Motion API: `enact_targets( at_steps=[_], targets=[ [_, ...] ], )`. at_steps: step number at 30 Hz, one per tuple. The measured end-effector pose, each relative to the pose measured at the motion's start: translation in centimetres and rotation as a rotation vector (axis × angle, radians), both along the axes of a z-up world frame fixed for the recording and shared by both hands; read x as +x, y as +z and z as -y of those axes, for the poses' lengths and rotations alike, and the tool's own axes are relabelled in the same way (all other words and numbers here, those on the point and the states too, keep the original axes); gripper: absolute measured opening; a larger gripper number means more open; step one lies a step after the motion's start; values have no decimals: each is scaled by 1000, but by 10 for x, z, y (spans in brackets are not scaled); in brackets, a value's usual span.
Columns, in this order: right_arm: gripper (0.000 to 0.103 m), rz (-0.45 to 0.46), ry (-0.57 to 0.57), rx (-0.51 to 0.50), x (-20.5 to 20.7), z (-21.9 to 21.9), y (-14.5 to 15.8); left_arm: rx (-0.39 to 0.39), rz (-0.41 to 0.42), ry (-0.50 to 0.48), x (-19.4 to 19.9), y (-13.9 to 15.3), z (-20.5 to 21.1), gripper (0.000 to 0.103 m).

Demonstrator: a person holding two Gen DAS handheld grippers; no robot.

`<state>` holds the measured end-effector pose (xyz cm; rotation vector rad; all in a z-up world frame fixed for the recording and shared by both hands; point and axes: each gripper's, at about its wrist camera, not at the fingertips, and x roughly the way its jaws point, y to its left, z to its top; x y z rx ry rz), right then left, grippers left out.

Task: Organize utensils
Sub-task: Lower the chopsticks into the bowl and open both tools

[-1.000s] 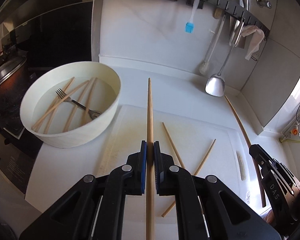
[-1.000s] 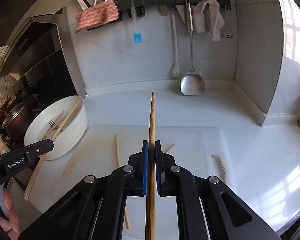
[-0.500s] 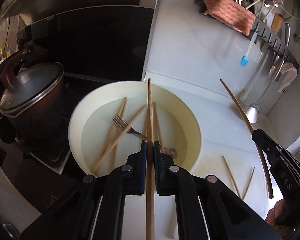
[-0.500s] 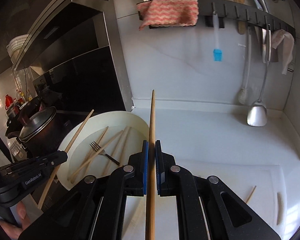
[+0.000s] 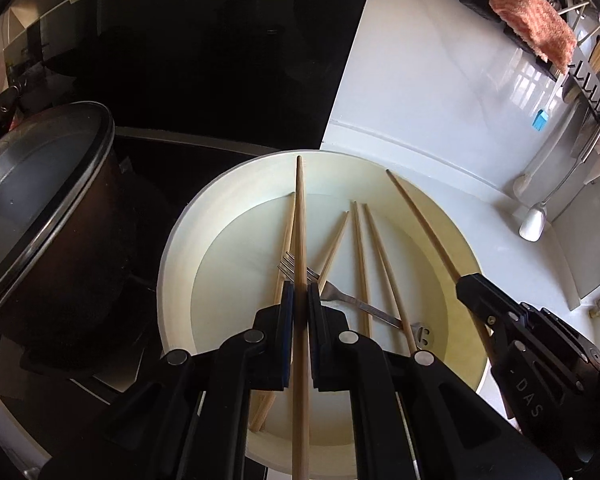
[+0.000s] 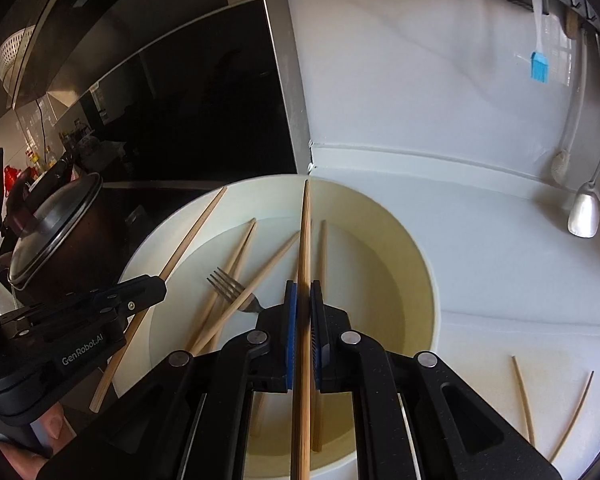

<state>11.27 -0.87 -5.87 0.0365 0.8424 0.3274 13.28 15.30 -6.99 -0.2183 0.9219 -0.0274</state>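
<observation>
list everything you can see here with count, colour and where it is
bowl: one, white, on the counter beside the stove
loose chopsticks: about four, wooden, in the bowl
fork: one, silver, in the bowl among the chopsticks
pot: one, dark with a glass lid, on the stove
chopsticks on the board: two, wooden, right of the bowl
cloth: one, pink, on the wall rail
brush: one, blue, hanging
left gripper: black, shut on a chopstick over the bowl
right gripper: black, shut on another chopstick
</observation>
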Motion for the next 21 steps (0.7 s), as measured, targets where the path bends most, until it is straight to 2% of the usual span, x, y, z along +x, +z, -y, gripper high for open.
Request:
enact_targets(
  at_steps=[9,21],
  targets=[
    [6,-140,2,-3,31,-8,-29,-13,-72,-17,18,-20,-5,8],
    [7,-260,0,16,48,-7,-49,5,-151,-36,30,-38,-3,8]
  ],
)
